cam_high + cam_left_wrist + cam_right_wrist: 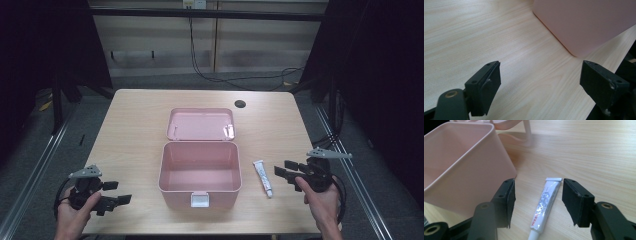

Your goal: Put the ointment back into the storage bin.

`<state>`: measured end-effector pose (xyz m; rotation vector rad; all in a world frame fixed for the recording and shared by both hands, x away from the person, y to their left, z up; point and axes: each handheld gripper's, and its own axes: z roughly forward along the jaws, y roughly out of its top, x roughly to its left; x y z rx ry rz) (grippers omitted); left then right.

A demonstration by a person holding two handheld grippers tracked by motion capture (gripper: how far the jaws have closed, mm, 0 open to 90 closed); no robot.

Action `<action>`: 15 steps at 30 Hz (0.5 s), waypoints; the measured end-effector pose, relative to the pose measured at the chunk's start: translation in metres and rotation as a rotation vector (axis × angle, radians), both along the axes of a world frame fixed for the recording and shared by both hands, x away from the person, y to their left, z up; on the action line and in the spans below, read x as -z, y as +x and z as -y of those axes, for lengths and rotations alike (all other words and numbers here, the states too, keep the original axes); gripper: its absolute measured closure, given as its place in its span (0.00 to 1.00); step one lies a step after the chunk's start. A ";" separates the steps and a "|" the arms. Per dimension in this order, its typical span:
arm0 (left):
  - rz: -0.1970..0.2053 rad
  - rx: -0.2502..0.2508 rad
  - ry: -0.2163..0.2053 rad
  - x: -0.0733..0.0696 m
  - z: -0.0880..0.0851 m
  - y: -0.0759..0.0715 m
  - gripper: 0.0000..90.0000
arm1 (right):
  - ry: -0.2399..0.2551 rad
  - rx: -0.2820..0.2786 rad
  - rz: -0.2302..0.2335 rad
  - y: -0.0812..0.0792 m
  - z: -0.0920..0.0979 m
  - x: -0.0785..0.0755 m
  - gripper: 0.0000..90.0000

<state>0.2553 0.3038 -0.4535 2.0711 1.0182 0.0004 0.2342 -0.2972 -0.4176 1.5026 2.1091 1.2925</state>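
One pink box (199,172) sits near the front edge of the table (135,125), at its middle, lid thrown open toward the far edge (counted as one with the box, since the two are joined). One white tube (263,178) lies just beside the box, toward the table's right edge. One dark round hole (240,104) marks the tabletop near the far edge. Two grippers: the left gripper (114,192) at the front left corner, the right gripper (283,169) by the right edge. Two hands hold them, one apiece.
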 end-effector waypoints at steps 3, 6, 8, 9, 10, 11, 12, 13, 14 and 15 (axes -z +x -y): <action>-0.003 0.003 0.004 0.000 0.001 0.001 0.19 | -0.001 -0.003 -0.006 0.002 -0.002 -0.005 0.51; -0.004 0.006 0.005 0.001 0.001 0.000 0.19 | -0.025 -0.028 -0.040 0.011 -0.010 -0.017 0.52; -0.005 0.004 0.009 0.001 0.001 0.000 0.19 | -0.055 -0.064 -0.073 0.020 -0.017 -0.024 0.52; -0.008 0.007 0.009 0.001 0.001 0.000 0.19 | -0.065 -0.071 -0.081 0.023 -0.019 -0.027 0.52; -0.011 0.004 0.006 0.001 0.001 0.000 0.19 | -0.067 -0.071 -0.084 0.025 -0.021 -0.029 0.52; -0.011 0.004 0.006 0.001 0.001 0.000 0.19 | -0.063 -0.074 -0.091 0.028 -0.023 -0.031 0.52; -0.010 0.006 0.008 0.001 0.001 0.000 0.19 | -0.059 -0.078 -0.100 0.031 -0.024 -0.033 0.53; -0.010 0.006 0.008 0.001 0.001 0.000 0.19 | -0.059 -0.078 -0.100 0.031 -0.024 -0.033 0.53; -0.014 0.005 0.008 0.002 0.001 0.000 0.19 | -0.077 -0.084 -0.122 0.036 -0.027 -0.033 0.53; -0.015 0.006 0.008 0.002 0.001 0.001 0.19 | -0.091 -0.085 -0.134 0.038 -0.028 -0.032 0.53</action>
